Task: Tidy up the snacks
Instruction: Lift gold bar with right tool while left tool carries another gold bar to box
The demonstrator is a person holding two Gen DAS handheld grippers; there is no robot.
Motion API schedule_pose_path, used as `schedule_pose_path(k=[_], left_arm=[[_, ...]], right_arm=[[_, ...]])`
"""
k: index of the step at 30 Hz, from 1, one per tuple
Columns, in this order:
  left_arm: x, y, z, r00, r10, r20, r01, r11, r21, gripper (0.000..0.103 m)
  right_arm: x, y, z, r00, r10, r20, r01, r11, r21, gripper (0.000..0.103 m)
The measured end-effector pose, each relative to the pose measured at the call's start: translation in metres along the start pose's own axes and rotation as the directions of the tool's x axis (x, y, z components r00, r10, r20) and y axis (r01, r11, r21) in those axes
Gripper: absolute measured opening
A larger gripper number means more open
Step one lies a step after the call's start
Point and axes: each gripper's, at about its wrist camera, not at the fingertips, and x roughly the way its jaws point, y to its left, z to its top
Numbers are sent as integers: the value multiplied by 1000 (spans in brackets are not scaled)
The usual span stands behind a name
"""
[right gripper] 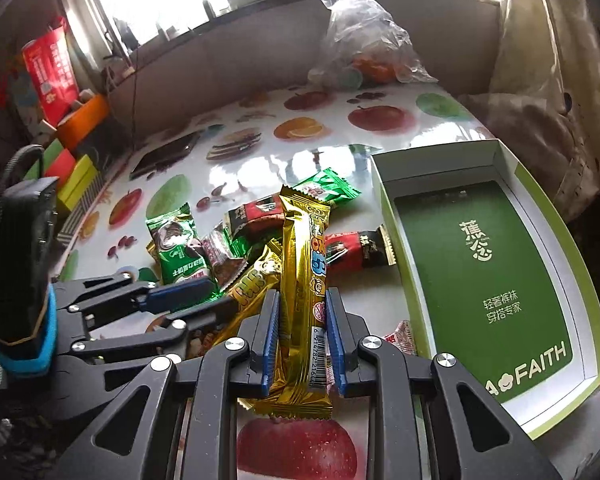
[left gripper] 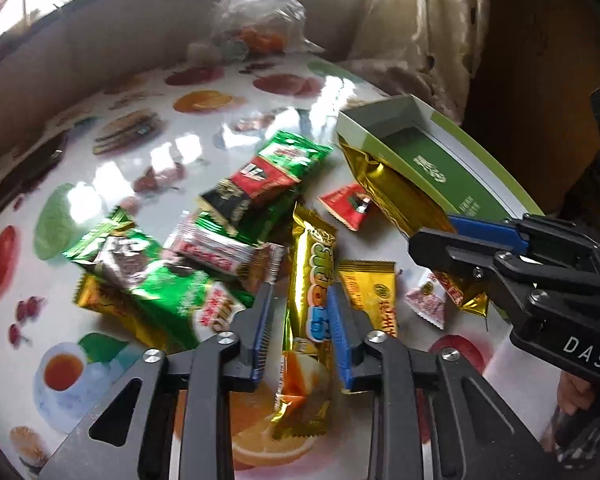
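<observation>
The right gripper (right gripper: 302, 344) pinches a long gold-foil snack bar (right gripper: 304, 280) between its blue ribbed pads, lifted above the bench (right gripper: 260, 168). The left gripper (left gripper: 298, 336) stands spread around a second gold bar (left gripper: 310, 304) lying in the pile of crinkled foil snack packets (left gripper: 204, 240). The bench's glossy fruit-printed surface glares under window light. A shallow green-and-white cardboard box (right gripper: 484, 280) sits empty at the bench's right edge; a clear plastic bag (right gripper: 364, 40) rests near the far wall.
</observation>
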Motion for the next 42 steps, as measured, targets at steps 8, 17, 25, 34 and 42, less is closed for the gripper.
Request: schedule_pose_path(k=[8,17,25,34,42], left_arm=[[10,-9,-3,998,56,-28,-55,998,33,31],[-2,-10,0,999,33,5,-33,999,24,24],[-19,-15,7,999,36,35,-36,999,20,24],[-43,-32,26,997,1,80,-1,1000,-10,24],[-42,-69,53,993,-39,111,38,999,3,24]], right_arm=[[0,-4,-1,1000,3,2,-3,1000,17,22],[-1,-6,-3,1000,4,0,-4,1000,27,22],[-10,-8,-3,1000,3,13,-4,999,32,22],[-33,-24,3,998,-33,51,30,998,60,22],[-58,-58,9,991,-101,84,92,990,103,22]])
